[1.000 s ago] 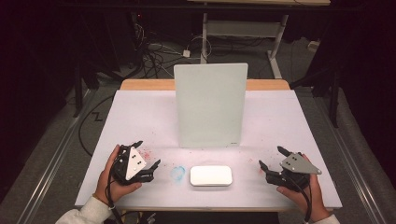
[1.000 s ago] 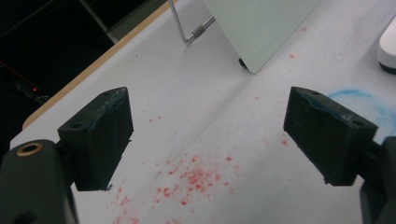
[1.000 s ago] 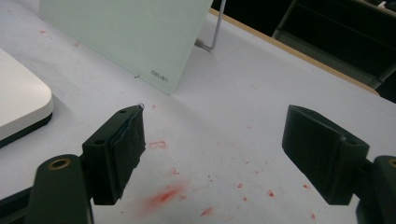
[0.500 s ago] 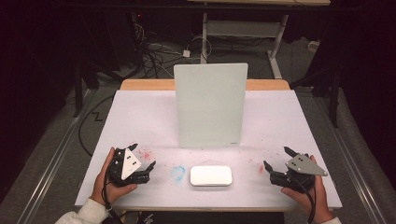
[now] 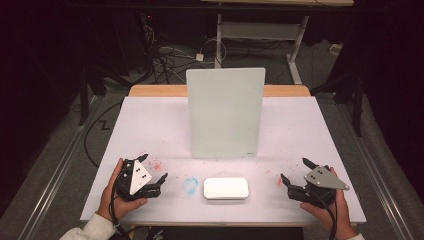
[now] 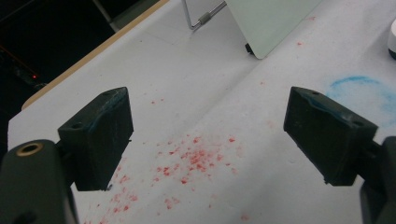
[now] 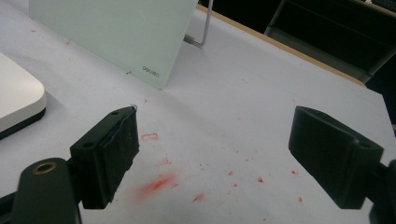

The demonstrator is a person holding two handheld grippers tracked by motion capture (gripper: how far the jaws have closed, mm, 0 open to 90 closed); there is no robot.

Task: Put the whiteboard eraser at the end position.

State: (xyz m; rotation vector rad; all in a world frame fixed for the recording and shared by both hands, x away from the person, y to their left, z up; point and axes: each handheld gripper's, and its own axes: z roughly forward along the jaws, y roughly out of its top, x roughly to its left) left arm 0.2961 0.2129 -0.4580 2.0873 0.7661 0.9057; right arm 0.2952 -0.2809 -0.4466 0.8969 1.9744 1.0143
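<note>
Claws sit wide apart at the near edge of the white surface point(image 5: 150, 125), each held in a hand with jaws spread and nothing between them. Left claw point(image 5: 153, 171) hovers over red specks point(image 6: 196, 156); right claw point(image 5: 294, 171) over a red smear point(image 7: 156, 183). A white eraser point(image 5: 226, 188) lies between them, before the upright glass board point(image 5: 225, 112).

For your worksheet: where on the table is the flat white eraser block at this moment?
In the high view the white eraser block lies near the table's front edge, centred before the upright board, between the left gripper and right gripper, beside a blue smudge.
</note>
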